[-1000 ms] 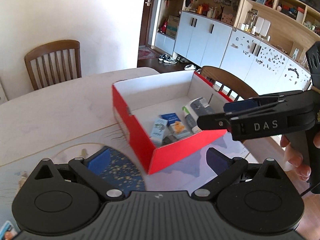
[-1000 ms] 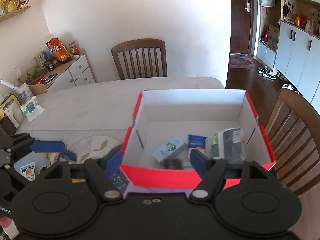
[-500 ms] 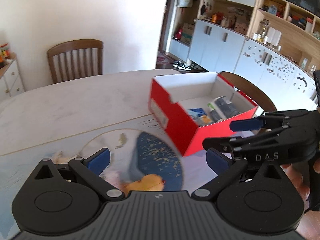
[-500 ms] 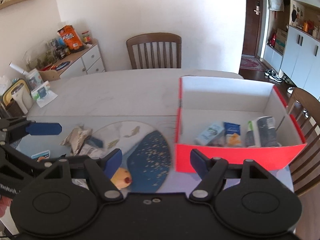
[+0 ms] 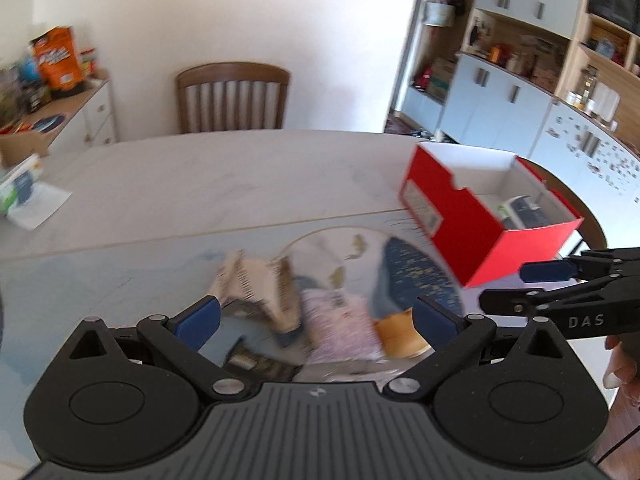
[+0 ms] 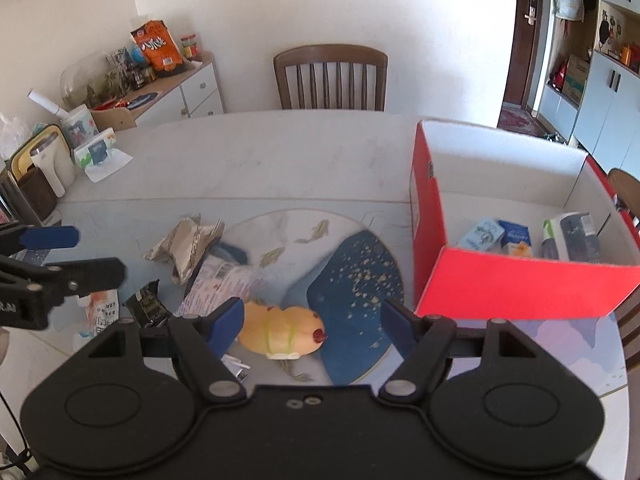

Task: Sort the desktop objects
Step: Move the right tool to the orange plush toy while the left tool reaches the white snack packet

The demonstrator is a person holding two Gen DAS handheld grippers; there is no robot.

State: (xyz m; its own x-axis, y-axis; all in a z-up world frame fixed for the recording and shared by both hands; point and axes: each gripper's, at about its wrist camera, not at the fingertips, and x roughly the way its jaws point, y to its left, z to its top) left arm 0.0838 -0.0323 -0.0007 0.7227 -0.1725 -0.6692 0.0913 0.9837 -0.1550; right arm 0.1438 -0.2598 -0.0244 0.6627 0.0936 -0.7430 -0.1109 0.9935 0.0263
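Note:
A red shoe box (image 6: 520, 288) (image 5: 460, 216) with white inside stands on the right of the table. It holds two small blue cartons (image 6: 480, 234) and a grey-white pack (image 6: 572, 236). Left of it lies a loose pile: a crumpled paper packet (image 6: 188, 240) (image 5: 256, 280), a pink-white packet (image 6: 220, 284) (image 5: 340, 320), a dark sachet (image 6: 146, 304) and a yellow plush toy (image 6: 280, 330) (image 5: 400, 330). My right gripper (image 6: 311, 318) (image 5: 504, 286) is open above the toy. My left gripper (image 5: 316, 318) (image 6: 96, 254) is open above the pile, holding nothing.
A printed mat (image 6: 360, 280) with a round fish design lies under the pile. A tissue pack (image 6: 96, 152) sits at the table's left. A wooden chair (image 6: 330, 76) stands behind the table, a sideboard (image 6: 180, 88) with snacks to the left.
Both grippers have swung left, away from the red box and over the pile of loose items. The box now sits at the right of both views. Both stay open.

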